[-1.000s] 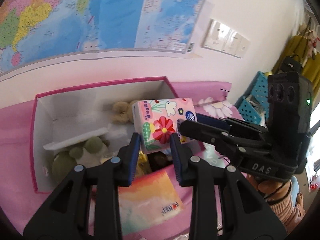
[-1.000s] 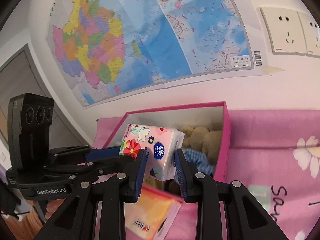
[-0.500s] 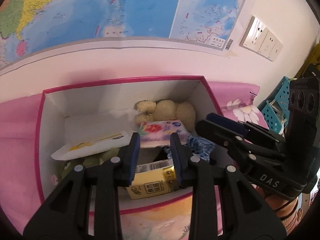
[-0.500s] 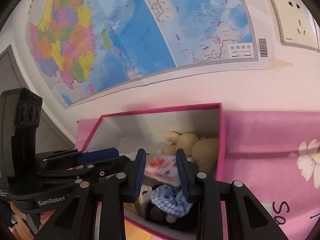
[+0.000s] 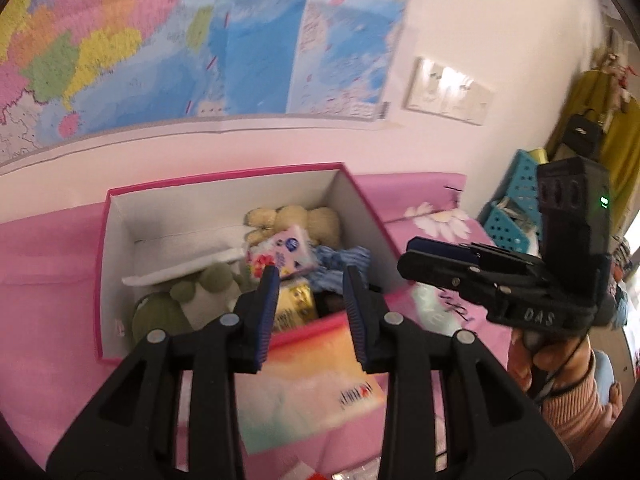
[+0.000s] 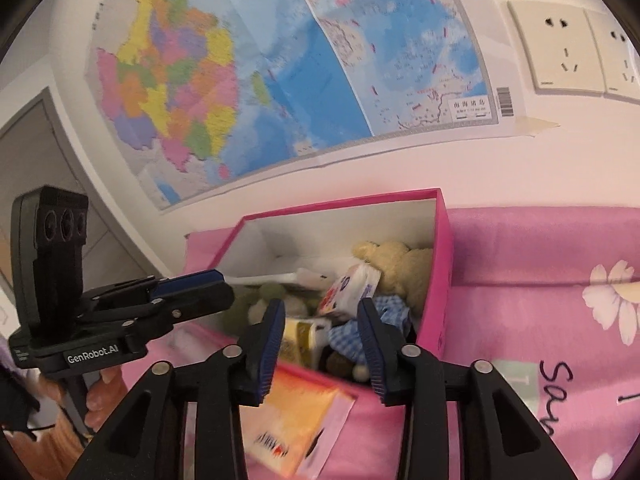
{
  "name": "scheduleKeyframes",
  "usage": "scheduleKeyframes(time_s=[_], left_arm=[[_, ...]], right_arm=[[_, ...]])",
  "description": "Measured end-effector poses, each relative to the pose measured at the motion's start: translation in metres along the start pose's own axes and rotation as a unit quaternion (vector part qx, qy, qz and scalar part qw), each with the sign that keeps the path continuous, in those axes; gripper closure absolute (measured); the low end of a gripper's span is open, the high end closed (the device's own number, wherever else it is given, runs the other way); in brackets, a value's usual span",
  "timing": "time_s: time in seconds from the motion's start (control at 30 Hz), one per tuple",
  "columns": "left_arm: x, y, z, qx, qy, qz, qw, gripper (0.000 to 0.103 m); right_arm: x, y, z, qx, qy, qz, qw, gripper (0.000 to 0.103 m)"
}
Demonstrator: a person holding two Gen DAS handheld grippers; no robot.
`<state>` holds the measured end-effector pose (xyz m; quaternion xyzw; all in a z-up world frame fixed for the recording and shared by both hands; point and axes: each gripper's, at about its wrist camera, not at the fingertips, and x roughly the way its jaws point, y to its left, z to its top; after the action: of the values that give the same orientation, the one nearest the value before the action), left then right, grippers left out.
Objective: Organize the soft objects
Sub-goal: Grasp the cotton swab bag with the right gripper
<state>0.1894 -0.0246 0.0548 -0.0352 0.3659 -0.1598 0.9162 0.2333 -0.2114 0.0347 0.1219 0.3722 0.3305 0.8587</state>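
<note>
A pink box with white inside walls stands on the pink cloth by the wall. In it lie a floral tissue pack, tilted on top, a beige teddy, a green plush, a blue checked plush and a yellow pack. My left gripper is open and empty over the box's near edge. My right gripper is open and empty, just right of it. An orange-pink tissue pack lies on the cloth in front of the box.
A map and wall sockets hang on the wall behind the box. Blue perforated baskets stand at the right edge of the cloth. A flowered pink cloth stretches to the right.
Both grippers carried the floral tissue pack over the box, dropped it inside and have drawn back. The pack now lies tilted on the toys.
</note>
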Motion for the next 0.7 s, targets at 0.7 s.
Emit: scheduleKeyframes(time_s=[0.7], left_arm=[[-0.038, -0.009, -0.151, 0.009, 0.105, -0.082, 0.991, 0.059]], right_arm=[[-0.064, -0.011, -0.135, 0.028, 0.116, 0.004, 0.993, 0.057]])
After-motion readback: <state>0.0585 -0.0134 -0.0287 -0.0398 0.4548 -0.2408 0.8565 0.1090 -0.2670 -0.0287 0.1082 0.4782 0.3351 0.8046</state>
